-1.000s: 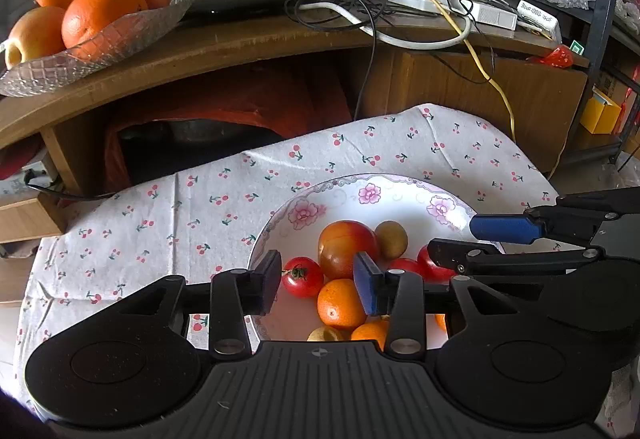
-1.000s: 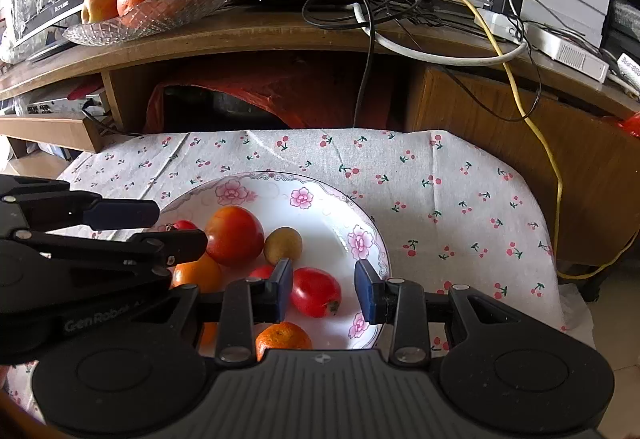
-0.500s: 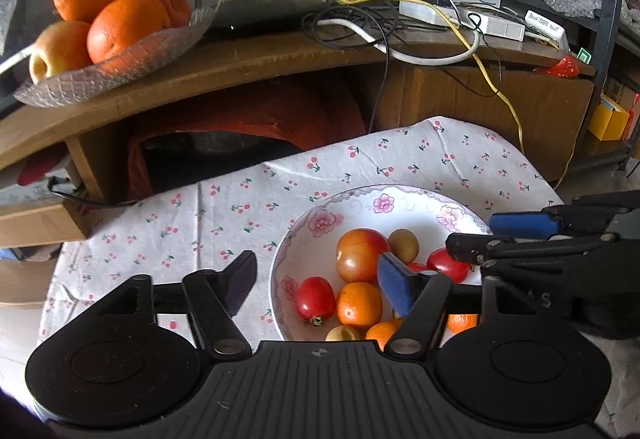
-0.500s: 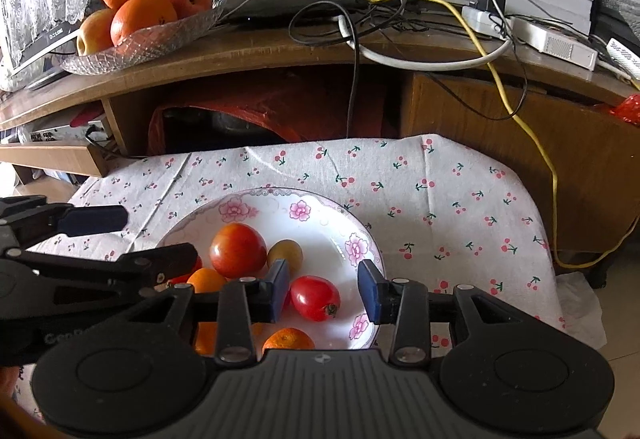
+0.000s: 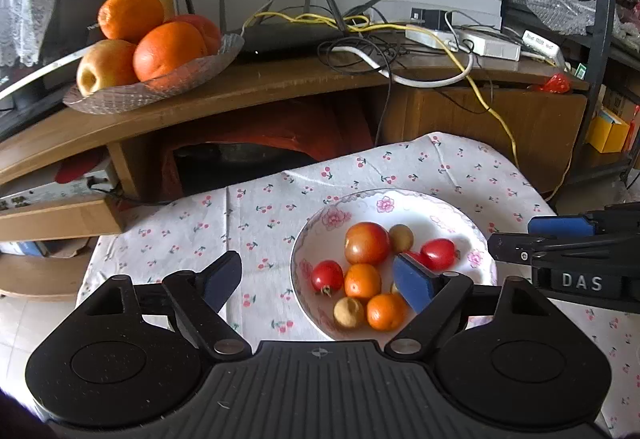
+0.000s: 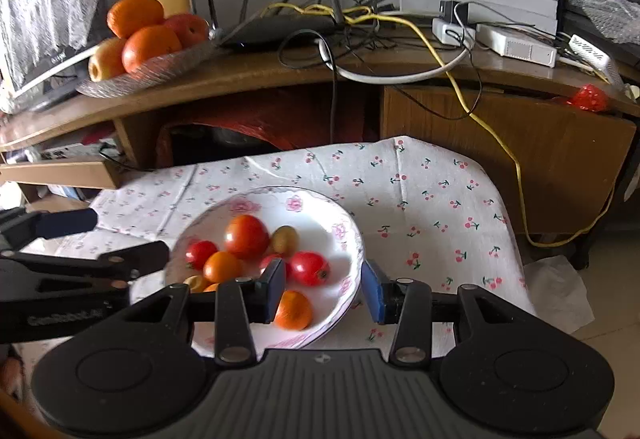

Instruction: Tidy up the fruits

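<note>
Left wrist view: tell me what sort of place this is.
Most likely a lived-in home room: a wooden TV stand bearing a router and tangled cables, a glass fruit dish, and a cherry-print tablecloth.
</note>
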